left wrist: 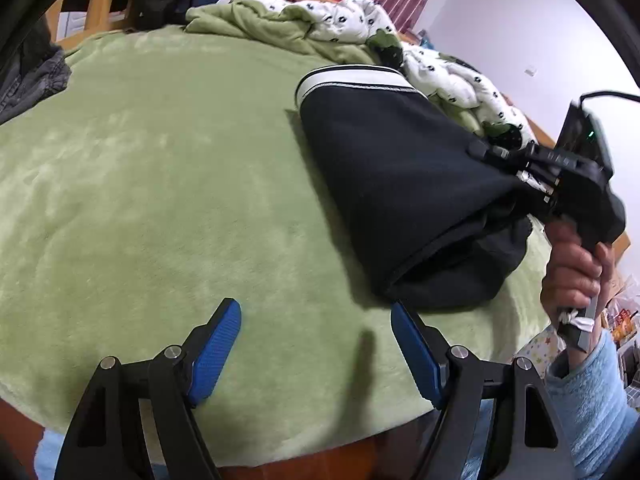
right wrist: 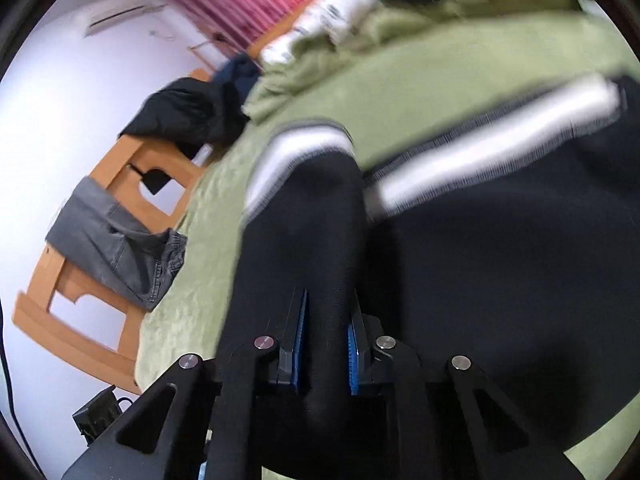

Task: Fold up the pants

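Black pants (left wrist: 396, 200) with a white striped waistband (left wrist: 356, 80) lie folded on the green blanket (left wrist: 160, 184), right of centre in the left wrist view. My left gripper (left wrist: 316, 344) is open and empty, just above the blanket near the bed's front edge, short of the pants' near fold. My right gripper (left wrist: 520, 168) is shut on the pants' right end and lifts it off the blanket. In the right wrist view the black pants (right wrist: 500, 280) fill the frame, and a thick fold is pinched in my right gripper (right wrist: 326, 344) between the blue pads (right wrist: 301, 340).
A crumpled green and white patterned quilt (left wrist: 344, 24) lies along the bed's far side. Grey jeans (right wrist: 120, 248) and dark clothes (right wrist: 188, 112) hang on the wooden bed frame (right wrist: 80, 332). A wall (left wrist: 520, 32) is at the right. The bed's front edge runs just under my left gripper.
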Available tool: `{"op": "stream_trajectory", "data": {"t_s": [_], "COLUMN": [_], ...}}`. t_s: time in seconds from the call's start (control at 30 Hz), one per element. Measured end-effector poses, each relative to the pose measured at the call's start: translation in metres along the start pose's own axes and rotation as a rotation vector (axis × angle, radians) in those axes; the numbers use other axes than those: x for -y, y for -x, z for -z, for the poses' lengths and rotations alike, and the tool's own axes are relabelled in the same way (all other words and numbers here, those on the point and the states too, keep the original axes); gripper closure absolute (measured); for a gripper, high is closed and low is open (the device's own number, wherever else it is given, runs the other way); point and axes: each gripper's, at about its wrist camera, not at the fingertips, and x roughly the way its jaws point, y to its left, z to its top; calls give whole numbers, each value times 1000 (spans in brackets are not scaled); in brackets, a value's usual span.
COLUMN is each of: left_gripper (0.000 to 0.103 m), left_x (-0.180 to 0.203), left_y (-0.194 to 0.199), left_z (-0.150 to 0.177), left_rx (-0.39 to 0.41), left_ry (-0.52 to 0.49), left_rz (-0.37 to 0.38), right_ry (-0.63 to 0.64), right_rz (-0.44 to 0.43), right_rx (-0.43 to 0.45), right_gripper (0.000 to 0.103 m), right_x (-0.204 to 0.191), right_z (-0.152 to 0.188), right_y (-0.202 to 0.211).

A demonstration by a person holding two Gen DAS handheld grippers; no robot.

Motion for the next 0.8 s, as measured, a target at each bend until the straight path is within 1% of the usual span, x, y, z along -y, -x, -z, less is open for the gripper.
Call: {"op": "stream_trajectory", "data": {"t_s": [0.07, 0.1, 0.17, 0.23, 0.33, 0.47, 0.53, 0.57, 0.63, 0.67, 0.7, 0.77, 0.8], "left_gripper": [27, 27, 27, 27, 27, 27, 27, 27, 27, 27, 25, 25, 26], "left_x": [10, 17, 30, 44, 60, 87, 101, 109, 116, 117, 119, 126, 131], "left_y": [-6, -11, -21, -30, -42, -61, -66, -70, -77, -79, -82, -87, -87], "left_z": [-4, -8, -12, -13, -11, -9, -9, -11, -14, -15, -16, -18, -19], "left_rx": [6, 11, 23, 50, 88, 86, 102, 116, 130, 137, 138, 133, 145], "left_ry": [6, 10, 18, 31, 54, 59, 50, 52, 92, 114, 131, 122, 106], "left_rz": [36, 53, 71, 82, 94, 98, 82, 63, 26, 21, 6, -18, -52], "right_ry": [68, 90, 90, 100, 116, 80, 64, 60, 64, 68, 72, 73, 75], "right_rz": [10, 1, -26, -27, -22, -32, -34, -34, -33, -29, -33, -41, -39], "right_rx": [46, 67, 88, 102, 125, 148, 153, 159, 170, 179, 186, 201, 211], "right_gripper": [88, 88, 88, 88, 89, 89, 89, 89, 89, 89, 89, 89, 90], "right_x": [-17, -26, -32, -35, -32, -6, 11, 18, 27, 33, 38, 49, 56], "right_z": [-9, -16, -30, -40, -50, -62, -71, -77, -83, -88, -92, -97, -100], "right_y": [11, 19, 31, 42, 56, 72, 81, 87, 96, 102, 108, 119, 125]}}
